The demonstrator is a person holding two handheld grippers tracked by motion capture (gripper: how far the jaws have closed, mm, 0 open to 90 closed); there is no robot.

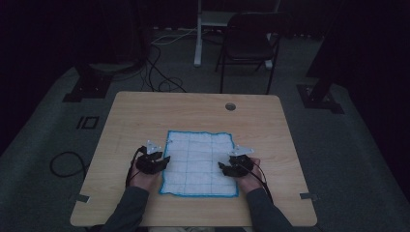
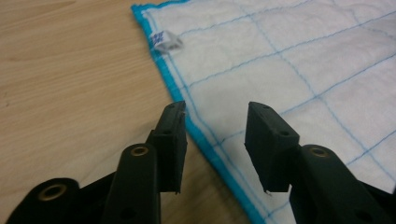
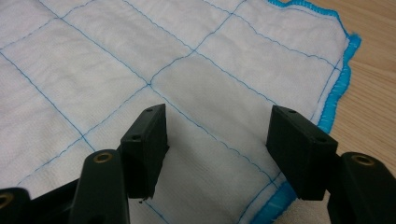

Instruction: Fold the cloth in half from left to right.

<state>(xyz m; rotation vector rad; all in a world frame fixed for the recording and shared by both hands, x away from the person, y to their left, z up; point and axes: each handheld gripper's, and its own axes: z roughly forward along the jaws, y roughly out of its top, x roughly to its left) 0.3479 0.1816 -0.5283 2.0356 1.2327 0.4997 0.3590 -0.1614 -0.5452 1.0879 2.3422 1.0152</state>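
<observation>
High view dim, so probably pre-grasp: left gripper (image 1: pixel 159 159) and right gripper (image 1: pixel 231 165) gaped open, empty, over opposite edges of cloth (image 1: pixel 199 162). Next: straddle hems, pinch.

Cloth (image 1: pixel 199 163): flat on the counter (image 1: pixel 145 111), near its front edge. Left hand-held gripper (image 1: pixel 166 160): at the cloth's left border. Right hand-held gripper (image 1: pixel 221 166): over its right border. Chair (image 1: pixel 249 41): on the floor behind the counter.
</observation>
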